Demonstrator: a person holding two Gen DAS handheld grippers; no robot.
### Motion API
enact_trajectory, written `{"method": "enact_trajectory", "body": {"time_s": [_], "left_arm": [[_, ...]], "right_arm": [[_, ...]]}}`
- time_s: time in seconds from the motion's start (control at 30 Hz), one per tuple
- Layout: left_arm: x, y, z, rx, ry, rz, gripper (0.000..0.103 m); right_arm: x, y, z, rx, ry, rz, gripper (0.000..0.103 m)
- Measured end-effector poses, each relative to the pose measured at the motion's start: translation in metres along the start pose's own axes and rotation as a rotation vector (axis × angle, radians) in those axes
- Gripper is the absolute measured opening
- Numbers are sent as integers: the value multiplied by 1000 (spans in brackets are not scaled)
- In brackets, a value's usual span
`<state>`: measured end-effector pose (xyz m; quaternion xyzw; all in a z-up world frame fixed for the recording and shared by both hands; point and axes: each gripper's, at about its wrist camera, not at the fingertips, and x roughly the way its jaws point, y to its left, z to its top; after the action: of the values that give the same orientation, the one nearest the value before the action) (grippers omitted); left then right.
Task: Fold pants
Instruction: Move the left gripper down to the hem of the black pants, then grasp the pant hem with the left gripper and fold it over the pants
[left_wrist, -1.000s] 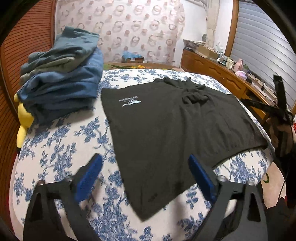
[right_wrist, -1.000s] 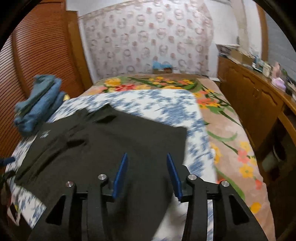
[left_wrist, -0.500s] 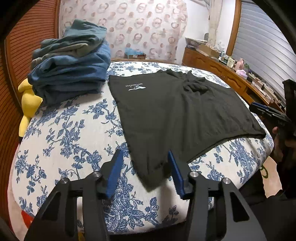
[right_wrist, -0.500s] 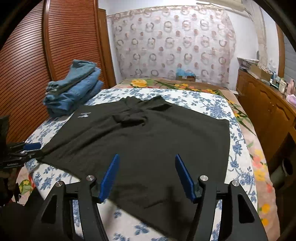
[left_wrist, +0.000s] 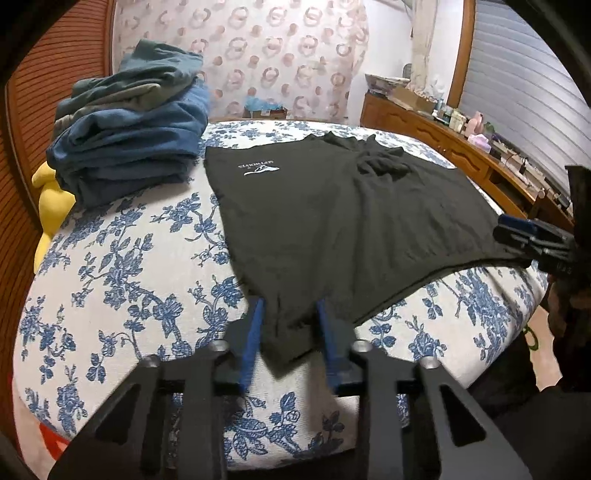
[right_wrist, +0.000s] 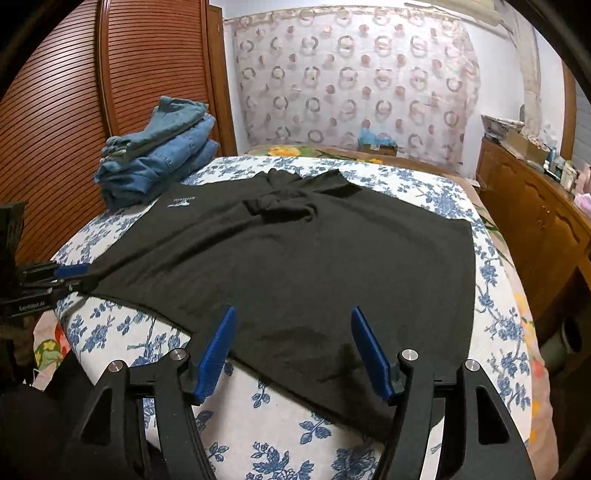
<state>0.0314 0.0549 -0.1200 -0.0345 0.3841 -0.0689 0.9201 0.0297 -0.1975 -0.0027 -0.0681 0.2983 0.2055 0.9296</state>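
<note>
your left gripper (left_wrist: 290, 334) is closing on the near corner of the black pants (left_wrist: 332, 221), which lie flat across the blue floral bedspread (left_wrist: 129, 277); cloth is between the jaws but i can't tell if the pads bite yet. your right gripper (right_wrist: 293, 349) stands apart over the opposite hem, holding nothing. risk: lift now and the left may catch one layer or slip off, dragging the garment skewed toward the folded jeans pile (left_wrist: 129, 147).

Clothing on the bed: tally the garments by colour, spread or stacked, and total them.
Black, spread flat: 1, the black garment
Blue or teal, folded in the pile by the wardrobe: at least 3; exact layers unclear
Total: at least 4
</note>
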Motion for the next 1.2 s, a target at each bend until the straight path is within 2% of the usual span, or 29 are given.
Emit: {"method": "enact_trajectory", "body": {"time_s": [0.1, 0.2, 0.57, 0.83, 1.2], "left_arm": [[1, 1, 1, -4, -4, -1, 10], [1, 1, 6, -8, -11, -16, 9], [-1, -35, 54, 80, -81, -107, 7], [13, -72, 89, 172, -86, -204, 7], [37, -126, 118, 283, -65, -318, 7]], "right_arm": [[2, -2, 0, 13, -1, 5, 67], [7, -4, -3, 28, 3, 3, 67], [9, -13, -8, 63, -11, 9, 67], [4, -23, -5, 80, -19, 15, 67], [-3, -45, -10, 129, -24, -68, 67]]}}
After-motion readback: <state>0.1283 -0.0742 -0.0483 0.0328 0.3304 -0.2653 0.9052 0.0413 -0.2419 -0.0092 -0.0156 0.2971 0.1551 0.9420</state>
